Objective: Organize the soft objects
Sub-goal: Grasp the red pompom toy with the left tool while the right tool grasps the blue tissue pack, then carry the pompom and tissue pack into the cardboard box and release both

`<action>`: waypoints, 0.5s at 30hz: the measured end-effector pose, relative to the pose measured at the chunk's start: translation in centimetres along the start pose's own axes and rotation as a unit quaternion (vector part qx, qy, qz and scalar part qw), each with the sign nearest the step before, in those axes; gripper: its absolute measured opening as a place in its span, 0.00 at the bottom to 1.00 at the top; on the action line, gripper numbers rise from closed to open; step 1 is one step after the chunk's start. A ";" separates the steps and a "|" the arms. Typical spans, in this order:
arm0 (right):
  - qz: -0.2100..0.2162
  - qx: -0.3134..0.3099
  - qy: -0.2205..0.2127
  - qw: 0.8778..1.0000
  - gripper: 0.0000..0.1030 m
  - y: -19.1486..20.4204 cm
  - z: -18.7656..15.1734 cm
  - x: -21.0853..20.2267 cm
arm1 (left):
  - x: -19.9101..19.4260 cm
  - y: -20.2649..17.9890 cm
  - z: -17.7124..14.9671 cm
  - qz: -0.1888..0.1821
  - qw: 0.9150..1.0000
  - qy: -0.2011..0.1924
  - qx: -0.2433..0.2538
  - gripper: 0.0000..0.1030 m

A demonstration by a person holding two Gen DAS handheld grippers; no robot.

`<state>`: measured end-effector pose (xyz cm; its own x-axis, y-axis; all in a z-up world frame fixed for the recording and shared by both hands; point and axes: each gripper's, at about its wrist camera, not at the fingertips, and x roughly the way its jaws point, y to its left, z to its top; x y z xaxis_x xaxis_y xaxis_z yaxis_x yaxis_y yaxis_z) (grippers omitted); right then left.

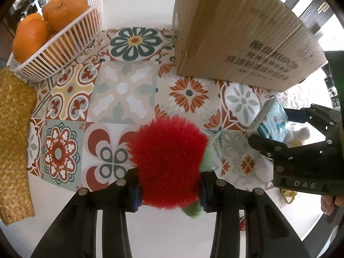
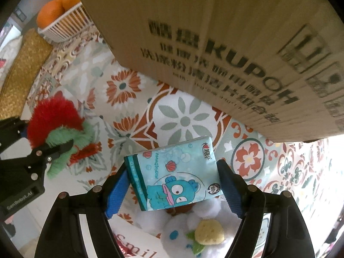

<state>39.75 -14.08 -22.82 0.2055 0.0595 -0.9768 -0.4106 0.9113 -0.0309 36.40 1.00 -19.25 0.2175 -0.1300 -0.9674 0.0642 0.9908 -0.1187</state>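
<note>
My left fingers [image 1: 169, 188] are pinching the red furry toy [image 1: 167, 163] from both sides, their pads sinking into its fur with a green tuft squeezed out on the right. My right fingers [image 2: 172, 185] are holding the blue tissue pack [image 2: 174, 172] across its width, the pack tipping up off the surface between the blue pads. So I am judging that both soft things are gripped but neither is put away yet.

Just under the tissue pack, nearer to me, a white plush with a yellow strawberry [image 2: 204, 228] is lying loose, waiting its turn. Both grippers are hanging over the patterned tile cloth [image 1: 124, 90] that covers the surface, the right one to the right of the left.

Beyond them, on the far right, the cardboard box [image 1: 240, 32] is standing; I am taking it as the likely place for the soft things, though its opening is not showing, so I cannot tell what it already holds. On the far left a white basket [image 1: 64, 49] is carrying oranges [image 1: 64, 10], with a woven straw mat [image 1: 15, 139] beside it.

I am reckoning the sorting is at an early or middle stage: two items in hand, at least one left.
</note>
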 end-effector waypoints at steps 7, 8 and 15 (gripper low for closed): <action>0.005 0.021 -0.034 0.999 0.76 0.1 -0.9 -2.7 | -2.9 0.3 -0.5 0.000 0.999 -0.033 0.004 0.39; 0.004 0.024 -0.038 0.999 0.76 0.1 -1.1 -3.1 | -3.3 0.2 -0.5 0.000 0.999 -0.037 0.004 0.39; 0.004 0.043 -0.076 0.996 0.76 -0.5 -1.8 -6.4 | -5.5 -1.1 0.0 -0.005 0.997 -0.071 0.011 0.39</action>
<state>37.08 -15.68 -16.88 0.3368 0.1208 -0.9338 -0.3369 0.9415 0.0002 35.10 0.66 -13.78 0.3518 -0.1450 -0.9248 0.0885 0.9887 -0.1213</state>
